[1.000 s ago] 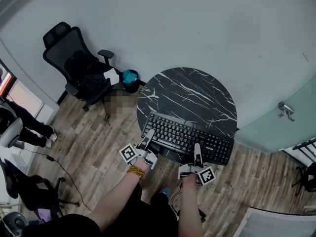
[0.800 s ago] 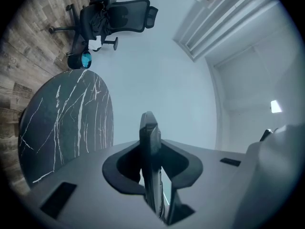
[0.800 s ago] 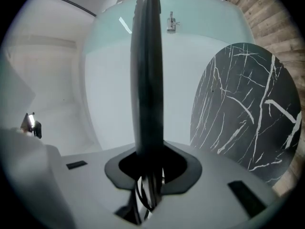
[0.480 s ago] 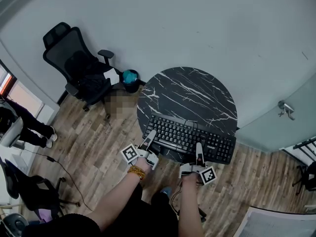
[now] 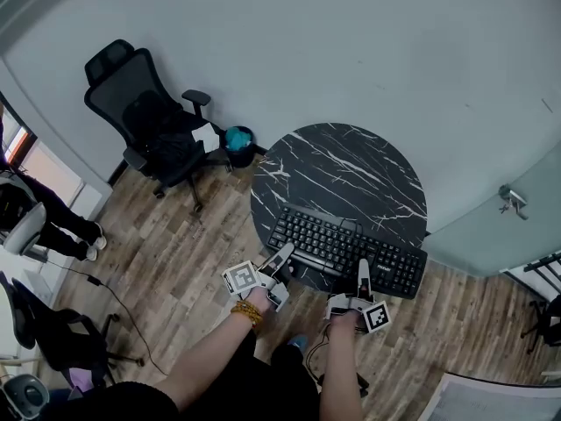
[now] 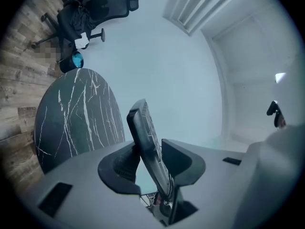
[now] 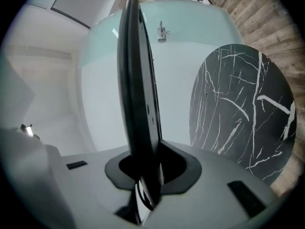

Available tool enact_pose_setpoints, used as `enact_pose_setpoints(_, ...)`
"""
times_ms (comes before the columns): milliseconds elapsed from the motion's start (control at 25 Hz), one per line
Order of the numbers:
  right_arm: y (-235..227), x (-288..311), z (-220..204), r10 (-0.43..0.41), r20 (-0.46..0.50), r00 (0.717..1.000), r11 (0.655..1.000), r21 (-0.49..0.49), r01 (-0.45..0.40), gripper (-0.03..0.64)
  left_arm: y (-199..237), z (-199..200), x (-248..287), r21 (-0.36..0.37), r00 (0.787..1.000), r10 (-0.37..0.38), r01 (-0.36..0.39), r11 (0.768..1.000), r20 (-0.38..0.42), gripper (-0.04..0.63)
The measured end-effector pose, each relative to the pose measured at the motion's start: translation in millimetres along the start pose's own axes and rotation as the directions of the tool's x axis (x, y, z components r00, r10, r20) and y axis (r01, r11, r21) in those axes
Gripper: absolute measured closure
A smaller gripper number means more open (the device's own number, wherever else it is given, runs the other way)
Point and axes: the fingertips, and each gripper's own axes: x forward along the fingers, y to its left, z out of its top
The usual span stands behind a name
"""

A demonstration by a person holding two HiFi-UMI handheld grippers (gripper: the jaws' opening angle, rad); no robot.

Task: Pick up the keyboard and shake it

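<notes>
Since a second ago your left tongs (image 5: 282, 254) have slackened; they are opening, with the keyboard (image 5: 346, 248) loose between them. It lies across the desk's (image 5: 342, 160) near rim. Only your right tongs (image 5: 362, 270) pinch its front edge, so it may pivot and drop. The floor (image 5: 175, 244) is open; the chair (image 5: 149, 121) stands well apart.

I saw that the keyboard (image 5: 346, 251) was black, and the round table (image 5: 351, 169) black marble veined in white. The floor (image 5: 175, 253) showed brown wood grain. The office chair (image 5: 145, 117) was black, the bin (image 5: 236, 138) teal, the wall (image 5: 351, 42) pale grey-blue.
</notes>
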Motion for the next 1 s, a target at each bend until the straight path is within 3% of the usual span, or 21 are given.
enact_pose_setpoints(80, -0.7, -0.5, 1.4, 0.001, 0.000, 1.000, 1.000, -0.004, -0.001, 0.537, -1.3, -3.8, -3.2, 0.045, 0.999, -0.004, 0.005, 0.999, -0.034, 0.465)
enact_pose_setpoints(200, -1.3, -0.7, 3.9, 0.005, 0.015, 1.000, 1.000, 0.002, -0.005, 0.537, -3.5, -16.4, -7.7, 0.054, 0.996, -0.027, 0.031, 0.998, -0.086, 0.465)
enact_pose_setpoints(360, -6.3, -1.8, 8.6, -0.011, 0.047, 0.999, 1.000, 0.030, 0.010, 0.537, 1.6, -30.7, -22.8, 0.088, 0.990, 0.016, -0.003, 0.996, -0.138, 0.466)
enact_pose_setpoints(480, -7.3, -2.4, 8.3, -0.010, 0.036, 0.999, 1.000, 0.020, 0.010, 0.537, -6.9, -31.8, -25.9, 0.218, 0.986, 0.035, 0.001, 0.976, -0.162, 0.466)
enact_pose_setpoints(560, -7.5, -2.1, 5.8, -0.012, 0.021, 1.000, 1.000, 0.003, 0.012, 0.537, -26.0, -31.2, -19.6, 0.358, 0.979, 0.032, 0.042, 0.933, -0.199, 0.478)
enact_pose_setpoints(640, -8.1, -2.0, 3.2, -0.015, 0.009, 1.000, 1.000, -0.011, 0.015, 0.537, -50.2, -30.9, -7.1, 0.489, 0.970, 0.025, 0.100, 0.866, -0.243, 0.488)
enact_pose_setpoints(680, -8.6, -2.4, 1.9, -0.017, 0.005, 1.000, 1.000, -0.015, 0.017, 0.537, -60.6, -29.6, -0.2, 0.562, 0.967, 0.040, 0.113, 0.819, -0.252, 0.489)
enact_pose_setpoints(720, -9.1, -3.0, 0.5, -0.018, 0.002, 1.000, 1.000, -0.017, 0.018, 0.537, -68.3, -26.6, 6.3, 0.647, 0.967, 0.074, 0.105, 0.755, -0.244, 0.494)
enact_pose_setpoints(760, -9.3, -3.5, -1.0, -0.017, -0.001, 1.000, 1.000, -0.015, 0.017, 0.537, -73.3, -21.9, 12.3, 0.739, 0.969, 0.122, 0.079, 0.670, -0.215, 0.504)
enact_pose_setpoints(840, -9.9, -4.4, -3.8, -0.017, -0.002, 1.000, 1.000, -0.011, 0.017, 0.537, -79.3, -10.9, 22.2, 0.885, 0.971, 0.206, 0.009, 0.466, -0.119, 0.523)
enact_pose_setpoints(880, -10.2, -4.5, -5.1, -0.017, -0.001, 1.000, 1.000, -0.010, 0.017, 0.537, -81.4, -6.4, 26.3, 0.925, 0.971, 0.228, -0.020, 0.380, -0.073, 0.530)
enact_pose_setpoints(920, -10.4, -4.7, -6.3, -0.018, -0.001, 1.000, 1.000, -0.010, 0.018, 0.537, -83.0, -3.2, 29.6, 0.947, 0.970, 0.240, -0.043, 0.317, -0.037, 0.537)
enact_pose_setpoints(1000, -10.7, -5.1, -8.0, -0.021, -0.001, 1.000, 1.000, -0.014, 0.021, 0.537, -83.9, -0.6, 34.4, 0.966, 0.967, 0.255, -0.072, 0.248, 0.007, 0.546)
